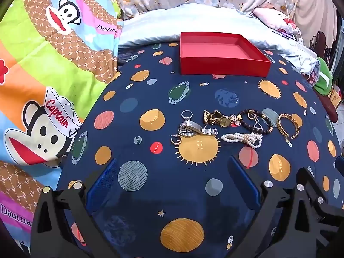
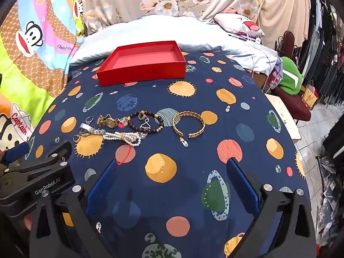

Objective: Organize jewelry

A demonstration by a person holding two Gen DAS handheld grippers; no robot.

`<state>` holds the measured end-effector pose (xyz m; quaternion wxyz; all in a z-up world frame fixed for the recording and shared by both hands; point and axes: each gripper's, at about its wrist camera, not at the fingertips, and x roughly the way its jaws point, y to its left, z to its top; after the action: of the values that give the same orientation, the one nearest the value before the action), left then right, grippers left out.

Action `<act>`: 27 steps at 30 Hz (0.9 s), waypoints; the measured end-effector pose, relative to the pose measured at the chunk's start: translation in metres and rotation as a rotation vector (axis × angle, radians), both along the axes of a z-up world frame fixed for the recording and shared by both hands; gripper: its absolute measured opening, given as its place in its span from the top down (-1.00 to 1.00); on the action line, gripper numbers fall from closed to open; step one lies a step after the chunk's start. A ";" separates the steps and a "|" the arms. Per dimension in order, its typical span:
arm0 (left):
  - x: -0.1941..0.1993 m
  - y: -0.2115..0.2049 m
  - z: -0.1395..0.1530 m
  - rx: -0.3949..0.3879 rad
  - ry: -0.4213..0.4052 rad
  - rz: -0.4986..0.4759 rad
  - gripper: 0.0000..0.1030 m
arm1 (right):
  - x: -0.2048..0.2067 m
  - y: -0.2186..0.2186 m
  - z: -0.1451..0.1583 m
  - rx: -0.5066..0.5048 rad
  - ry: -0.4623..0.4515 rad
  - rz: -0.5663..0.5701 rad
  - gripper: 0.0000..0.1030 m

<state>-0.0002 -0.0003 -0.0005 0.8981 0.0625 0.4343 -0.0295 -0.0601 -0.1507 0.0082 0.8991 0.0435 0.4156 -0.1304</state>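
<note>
Left gripper (image 1: 172, 178) and right gripper (image 2: 172, 178) both gaped wide, empty, low in frame; mixed gold, silver, pearl jewelry pile (image 1: 225, 126) lay mid-frame on planet-print navy cloth (image 1: 150, 204); shallow red cardboard box (image 1: 223, 53) sat above, empty.

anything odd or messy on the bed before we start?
Nothing damaged. The jewelry is a loose tangle: pearl bracelet overlaps the silver watch strap and dark bead bracelet. Gold cuff lies apart. Red box is empty. Both grippers are open, holding nothing.
</note>
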 end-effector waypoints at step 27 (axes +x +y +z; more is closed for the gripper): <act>0.001 -0.002 -0.003 0.012 0.013 -0.012 -0.90 | -0.002 -0.001 -0.006 0.013 0.012 -0.007 -0.90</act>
<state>0.0008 -0.0021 -0.0035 0.8946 0.0702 0.4401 -0.0325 -0.0619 -0.1515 0.0022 0.8959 0.0501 0.4216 -0.1309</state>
